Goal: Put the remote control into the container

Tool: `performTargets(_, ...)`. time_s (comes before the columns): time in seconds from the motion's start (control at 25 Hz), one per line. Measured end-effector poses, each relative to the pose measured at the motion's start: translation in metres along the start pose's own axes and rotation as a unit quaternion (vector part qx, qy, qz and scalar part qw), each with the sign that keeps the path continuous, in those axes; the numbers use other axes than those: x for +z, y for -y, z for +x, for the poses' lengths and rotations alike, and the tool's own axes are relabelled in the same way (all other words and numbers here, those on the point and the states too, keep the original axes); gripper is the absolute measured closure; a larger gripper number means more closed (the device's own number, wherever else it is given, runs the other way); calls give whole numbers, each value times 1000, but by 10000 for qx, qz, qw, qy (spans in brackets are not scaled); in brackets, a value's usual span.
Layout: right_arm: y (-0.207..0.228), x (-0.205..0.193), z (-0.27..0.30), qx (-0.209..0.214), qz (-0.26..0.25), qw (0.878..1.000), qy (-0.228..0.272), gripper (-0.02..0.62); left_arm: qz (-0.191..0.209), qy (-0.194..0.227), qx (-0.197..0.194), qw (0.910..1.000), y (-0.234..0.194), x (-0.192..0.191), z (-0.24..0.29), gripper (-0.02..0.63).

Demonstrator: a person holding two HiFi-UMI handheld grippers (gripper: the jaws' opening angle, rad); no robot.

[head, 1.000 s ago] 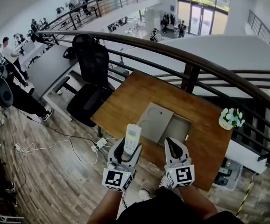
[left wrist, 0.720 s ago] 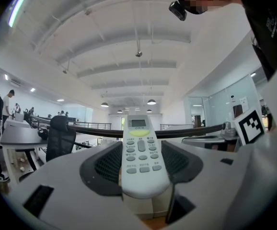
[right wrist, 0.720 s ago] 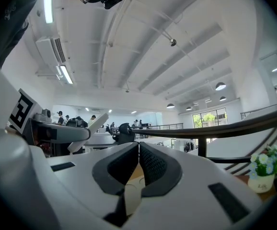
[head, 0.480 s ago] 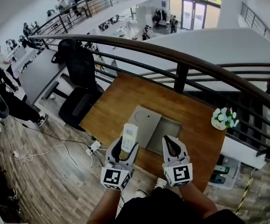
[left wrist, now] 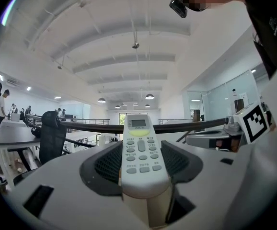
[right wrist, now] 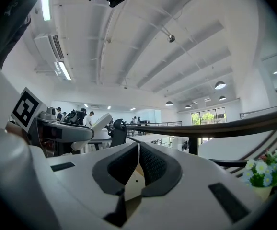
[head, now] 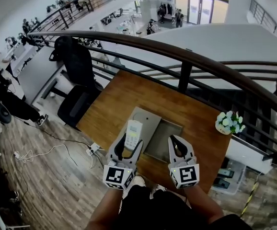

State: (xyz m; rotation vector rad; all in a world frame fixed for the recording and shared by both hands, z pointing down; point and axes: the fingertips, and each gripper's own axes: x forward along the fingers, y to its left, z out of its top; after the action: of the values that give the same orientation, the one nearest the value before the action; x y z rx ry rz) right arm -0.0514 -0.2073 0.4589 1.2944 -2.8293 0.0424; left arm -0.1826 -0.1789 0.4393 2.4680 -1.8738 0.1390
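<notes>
A white remote control (head: 133, 134) with a small screen and grey buttons lies lengthwise between the jaws of my left gripper (head: 130, 145), which is shut on it. In the left gripper view the remote (left wrist: 141, 152) points straight ahead, buttons up. It hangs over the near left part of a shallow grey container (head: 163, 143) whose lid (head: 145, 119) lies open to the left on the wooden table (head: 119, 99). My right gripper (head: 176, 140) hovers over the container's near right edge. Its jaws (right wrist: 138, 147) meet with nothing between them.
A small pot of white flowers (head: 228, 122) stands at the table's right edge. A dark railing (head: 186, 56) runs behind the table. A black office chair (head: 78, 80) stands beyond the table's left side, and cables (head: 33, 152) lie on the wood floor.
Both grippers have moved forward from the table's near edge to above the container. The remote stays gripped in the left one, and the right stays shut.
</notes>
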Motion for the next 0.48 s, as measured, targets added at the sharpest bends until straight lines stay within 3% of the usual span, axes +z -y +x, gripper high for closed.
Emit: performTargets(0.48, 42, -11, 16, -571, 283, 9978, -187, 566, -160, -311, -582, 9977, 21, -23, 50, 348)
